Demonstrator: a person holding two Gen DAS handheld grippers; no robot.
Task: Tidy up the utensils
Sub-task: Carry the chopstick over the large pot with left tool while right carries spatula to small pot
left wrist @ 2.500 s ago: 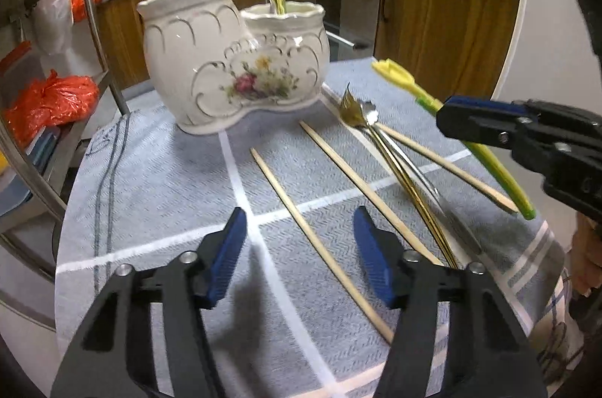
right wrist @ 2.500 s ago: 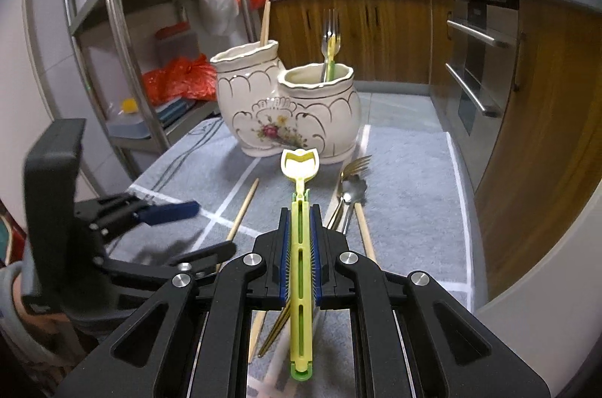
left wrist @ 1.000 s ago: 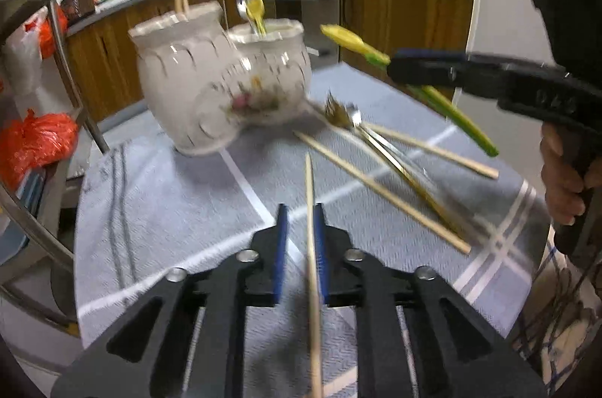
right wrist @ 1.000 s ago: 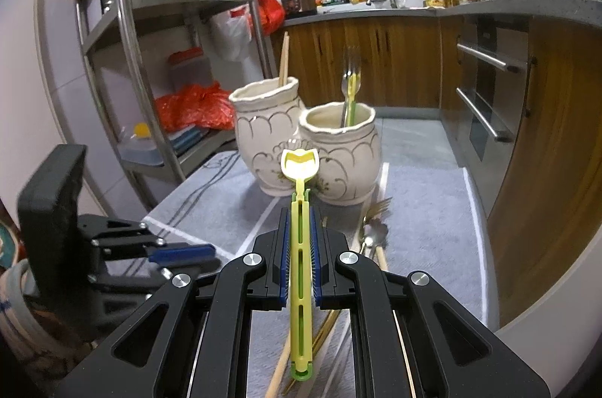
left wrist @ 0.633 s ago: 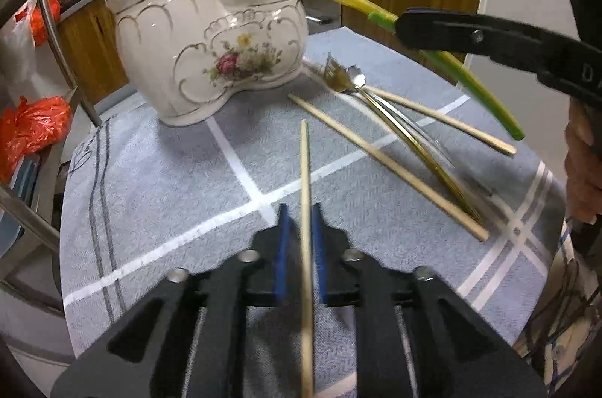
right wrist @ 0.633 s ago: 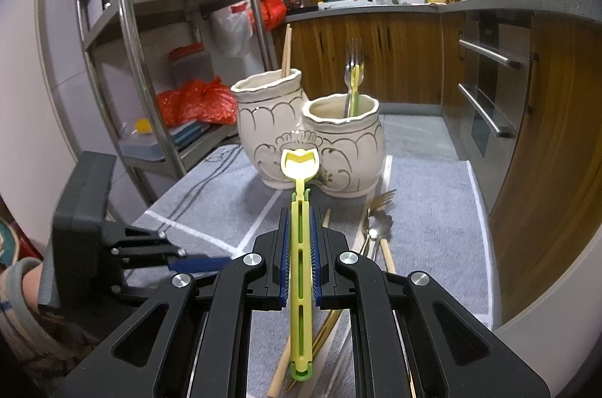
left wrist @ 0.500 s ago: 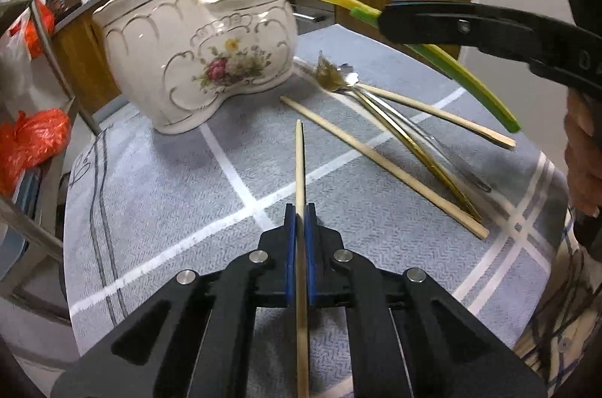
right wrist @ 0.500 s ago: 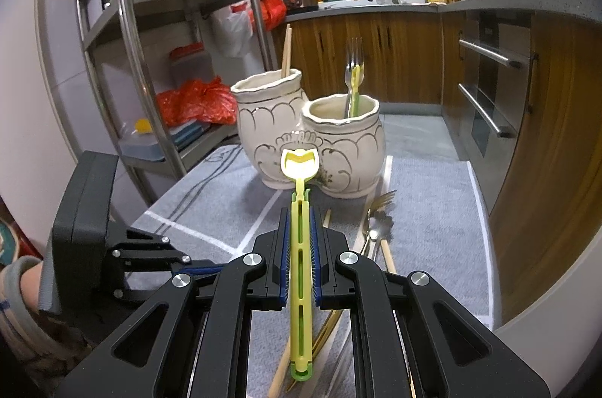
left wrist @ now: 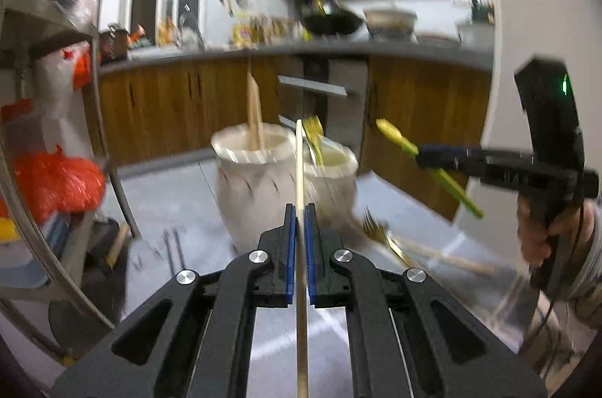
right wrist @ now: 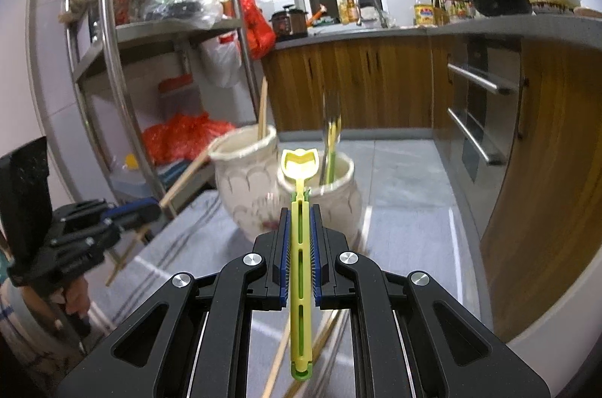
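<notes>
Left gripper (left wrist: pixel 297 221), centre of the left wrist view: fingers pinch a wooden chopstick (left wrist: pixel 299 164) near its middle, so the stick runs forward along them, its tip in front of the two-part ceramic holder (left wrist: pixel 259 187). The holder's left pot already carries chopsticks, its right pot a fork and a yellow utensil, which suggests sorting by kind. Right gripper (right wrist: pixel 300 221), centre of the right wrist view: fingers clamp a yellow-green plastic utensil (right wrist: pixel 300 180), head forward, in line with the right pot. More utensils (left wrist: pixel 414 253) lie on the table (left wrist: pixel 470 304), lower right.
</notes>
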